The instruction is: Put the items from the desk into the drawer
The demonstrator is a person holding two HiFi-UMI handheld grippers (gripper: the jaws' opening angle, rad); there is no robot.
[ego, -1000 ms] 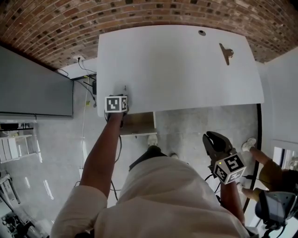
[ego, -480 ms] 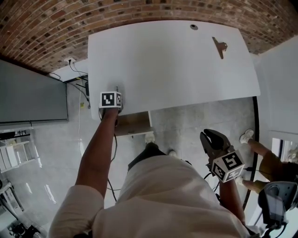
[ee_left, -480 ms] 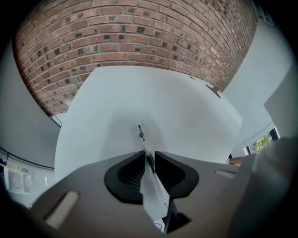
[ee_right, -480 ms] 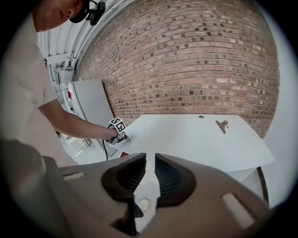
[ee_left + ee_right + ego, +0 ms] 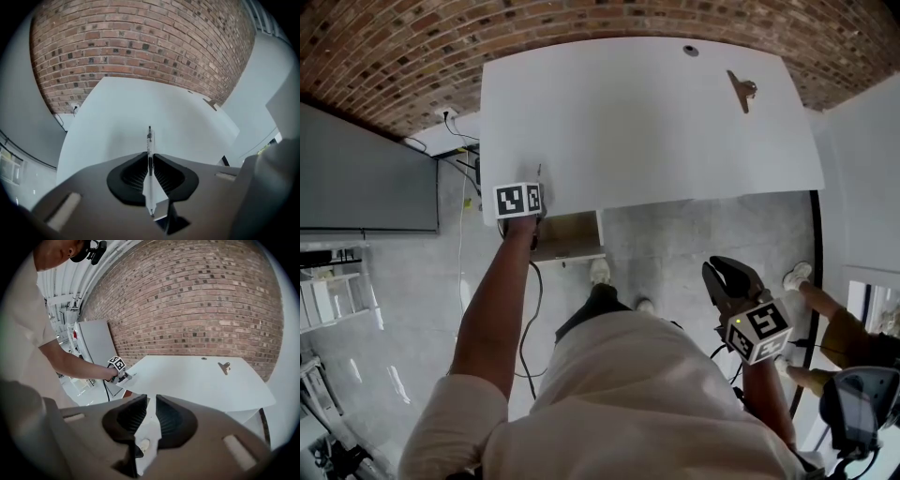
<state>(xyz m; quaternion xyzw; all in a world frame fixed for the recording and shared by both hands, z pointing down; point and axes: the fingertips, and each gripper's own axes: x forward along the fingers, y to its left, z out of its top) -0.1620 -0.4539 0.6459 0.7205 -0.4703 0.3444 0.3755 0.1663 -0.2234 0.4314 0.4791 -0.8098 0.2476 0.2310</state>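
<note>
While the left hand-held gripper (image 5: 149, 160) clamps a pen (image 5: 149, 139), the right one (image 5: 151, 403) hangs parted, 1 probable clip (image 5: 742, 88) on the desk (image 5: 628, 122).

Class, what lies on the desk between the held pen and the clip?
Only bare white desk separates the pen and the clip; the head view shows it.

Counter (image 5: 647, 131) against the brick wall (image 5: 581, 23), drawer (image 5: 569, 234) under its near left corner

A clip (image 5: 742, 90) lies on the counter near the far right corner, and a round hole (image 5: 691, 51) sits left of it at the far edge. The left hand-held gripper (image 5: 150, 160) is at the near left corner with a pen (image 5: 149, 140) between its jaws. The right hand-held gripper (image 5: 727, 277) hangs before the near edge, toward the right.
</note>
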